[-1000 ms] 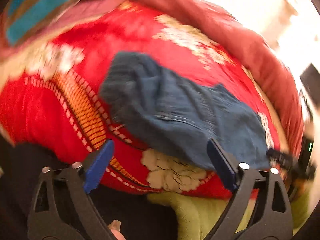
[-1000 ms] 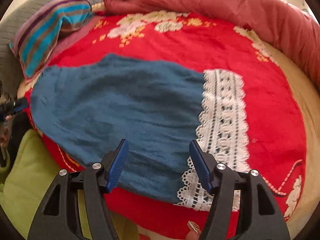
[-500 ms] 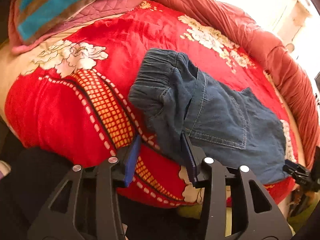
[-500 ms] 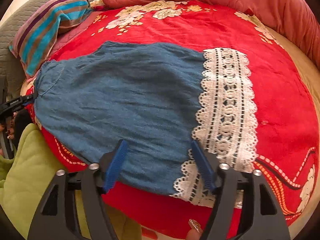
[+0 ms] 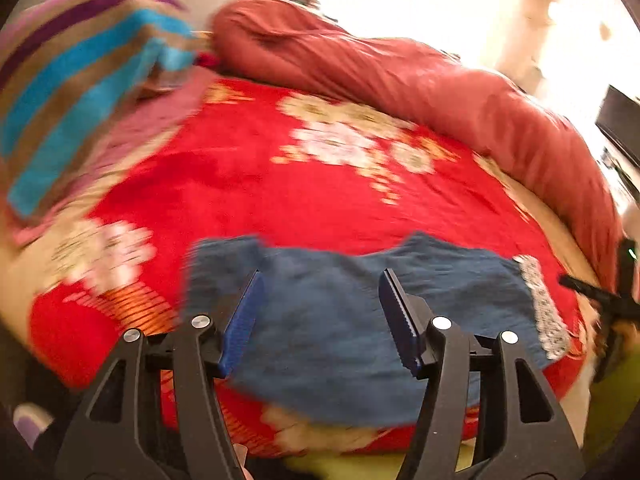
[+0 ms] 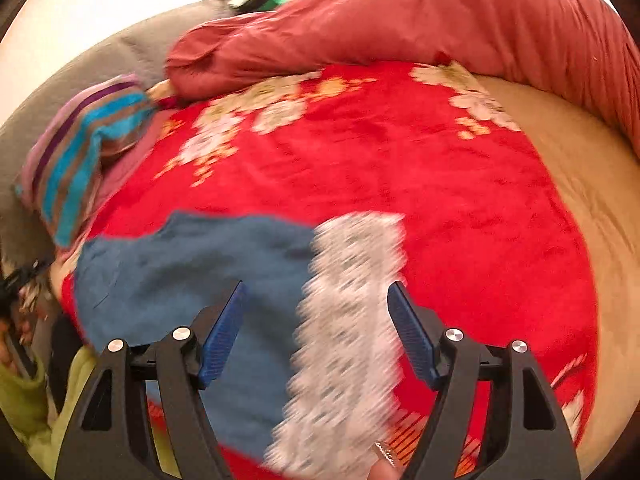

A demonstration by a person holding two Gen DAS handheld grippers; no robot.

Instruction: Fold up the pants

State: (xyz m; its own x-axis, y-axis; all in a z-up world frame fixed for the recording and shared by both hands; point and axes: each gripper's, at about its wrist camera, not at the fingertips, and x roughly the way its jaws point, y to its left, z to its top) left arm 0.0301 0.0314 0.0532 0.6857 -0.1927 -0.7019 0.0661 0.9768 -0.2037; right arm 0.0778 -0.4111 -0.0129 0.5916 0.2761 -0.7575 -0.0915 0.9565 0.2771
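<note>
Blue denim pants (image 5: 340,320) with a white lace hem (image 5: 544,308) lie spread across a red flowered blanket (image 5: 280,184) near the bed's front edge. My left gripper (image 5: 320,280) hovers over the waist half. Its jaws are opening, and nothing is pinched between them; the cloth lies beneath. In the right wrist view the pants (image 6: 192,280) run leftward and the lace hem (image 6: 352,320) lies under my right gripper (image 6: 316,292), which is open above it. Both views are blurred by motion.
A striped pillow (image 5: 80,80) lies at the back left. A rolled brick-red quilt (image 5: 440,88) runs along the far side and right. Bare beige sheet (image 6: 592,184) shows at the right. Light green cloth (image 6: 24,392) hangs at the near edge.
The left gripper's jaws, narrow by the bunched waistband half a second ago, now stand wider and higher; the waist lies flatter. The right gripper has shifted from the blue leg to over the lace.
</note>
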